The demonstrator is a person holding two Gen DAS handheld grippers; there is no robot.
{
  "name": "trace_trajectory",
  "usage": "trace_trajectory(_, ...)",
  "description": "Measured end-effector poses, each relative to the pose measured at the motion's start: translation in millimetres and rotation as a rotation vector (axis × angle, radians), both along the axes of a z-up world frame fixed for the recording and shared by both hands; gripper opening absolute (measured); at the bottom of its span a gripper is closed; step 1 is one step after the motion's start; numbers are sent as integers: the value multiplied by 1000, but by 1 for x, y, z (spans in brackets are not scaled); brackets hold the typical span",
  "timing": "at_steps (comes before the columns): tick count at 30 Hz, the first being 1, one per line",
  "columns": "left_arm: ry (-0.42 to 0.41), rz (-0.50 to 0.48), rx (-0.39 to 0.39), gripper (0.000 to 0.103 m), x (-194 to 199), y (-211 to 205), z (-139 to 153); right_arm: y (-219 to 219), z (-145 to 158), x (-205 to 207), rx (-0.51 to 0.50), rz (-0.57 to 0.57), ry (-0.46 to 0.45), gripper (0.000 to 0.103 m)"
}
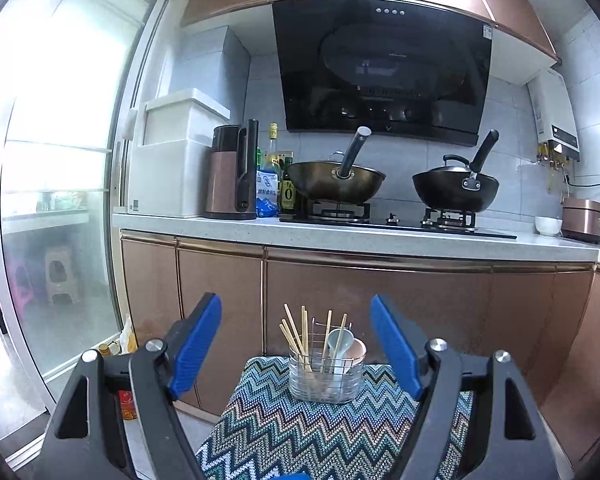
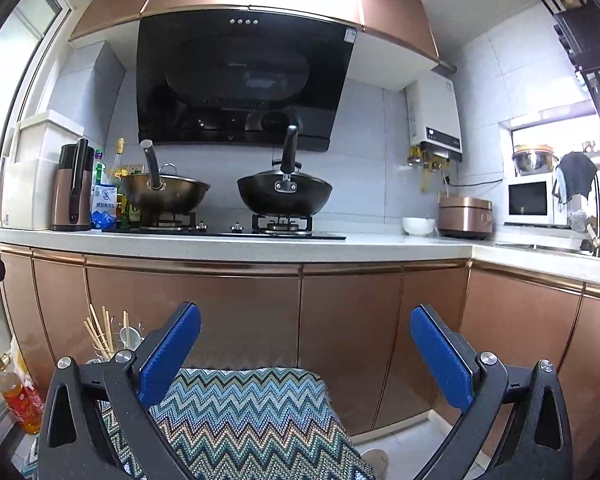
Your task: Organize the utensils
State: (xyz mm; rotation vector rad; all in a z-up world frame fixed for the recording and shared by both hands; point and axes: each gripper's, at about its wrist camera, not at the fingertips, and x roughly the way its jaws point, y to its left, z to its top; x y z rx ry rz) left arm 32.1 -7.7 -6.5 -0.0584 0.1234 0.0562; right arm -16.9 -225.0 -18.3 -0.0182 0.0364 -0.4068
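1. Left wrist view looks straight down its spread fingers at a clear utensil holder [image 1: 325, 376] with a wire frame, standing near the far edge of a zigzag-patterned cloth [image 1: 300, 432] in front of the copper cabinet doors [image 1: 380, 304].
2. The left gripper [image 1: 296, 344] is released and empty, its blue pads wide apart on either side of the holder but short of it, touching nothing.
3. The right gripper [image 2: 305, 354] is likewise released and holds nothing; in its view the cloth below it lies bare, and the holder sits off to its left, partly hidden behind the left finger.
4. Count inside the holder: about six wooden chopsticks [image 1: 300, 336] leaning at different angles, the exact number hard to tell where they overlap, and two spoons, one pale blue-grey spoon [image 1: 340, 342] and one pinkish spoon [image 1: 358, 350] behind it.
5. No loose utensils show on the cloth in either view, so the sorting looks either finished or not yet begun; which one cannot be told.
6. If more work remains, the next move would likely call for closing in on the holder from above and pinching a single chopstick or spoon handle without tipping the light container.
7. On the counter behind stand two woks [image 1: 336, 186] on the stove, well apart from the work.
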Motion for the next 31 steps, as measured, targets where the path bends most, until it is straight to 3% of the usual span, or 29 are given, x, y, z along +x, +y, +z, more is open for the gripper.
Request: trace_trajectory(31, -28, 28, 4, 76, -13, -9, 10, -10, -1, -7, 20, 11, 11, 103)
